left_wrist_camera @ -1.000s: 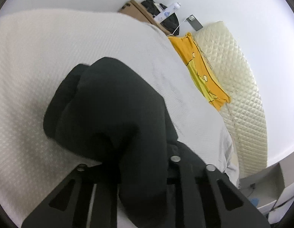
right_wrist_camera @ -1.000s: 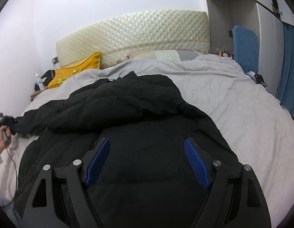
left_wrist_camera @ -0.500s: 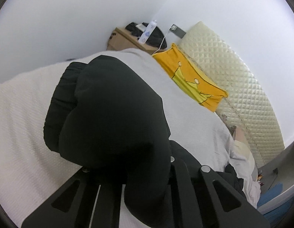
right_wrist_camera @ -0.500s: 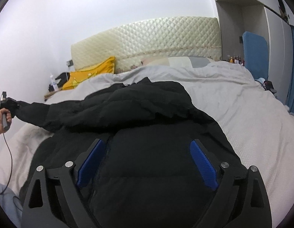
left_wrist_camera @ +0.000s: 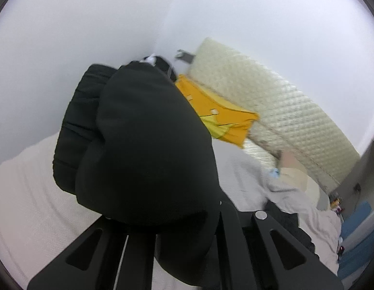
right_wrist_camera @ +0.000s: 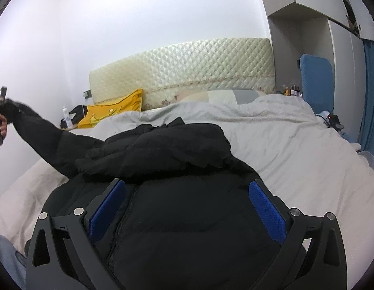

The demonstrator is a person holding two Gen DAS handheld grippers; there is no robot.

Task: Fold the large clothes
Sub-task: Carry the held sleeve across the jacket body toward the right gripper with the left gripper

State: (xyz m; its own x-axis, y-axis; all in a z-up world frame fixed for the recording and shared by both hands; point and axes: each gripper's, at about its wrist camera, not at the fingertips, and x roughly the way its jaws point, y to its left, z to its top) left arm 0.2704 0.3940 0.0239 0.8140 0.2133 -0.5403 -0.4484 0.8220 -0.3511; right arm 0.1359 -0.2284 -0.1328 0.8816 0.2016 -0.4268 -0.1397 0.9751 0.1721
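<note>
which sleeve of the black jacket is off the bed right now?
The sleeve on the yellow-pillow side: the left gripper is shut on its cuff and holds it in the air. The jacket body lies on the bed; the other sleeve isn't identifiable.

left wrist view: pressed close against a black sleeve point(left_wrist_camera: 143, 145), tilted up toward the quilted headboard point(left_wrist_camera: 271, 101). right wrist view: low over the jacket point(right_wrist_camera: 177, 193), facing that headboard point(right_wrist_camera: 187, 70) squarely. shared: headboard, yellow pillow point(right_wrist_camera: 114, 111), sleeve.
</note>
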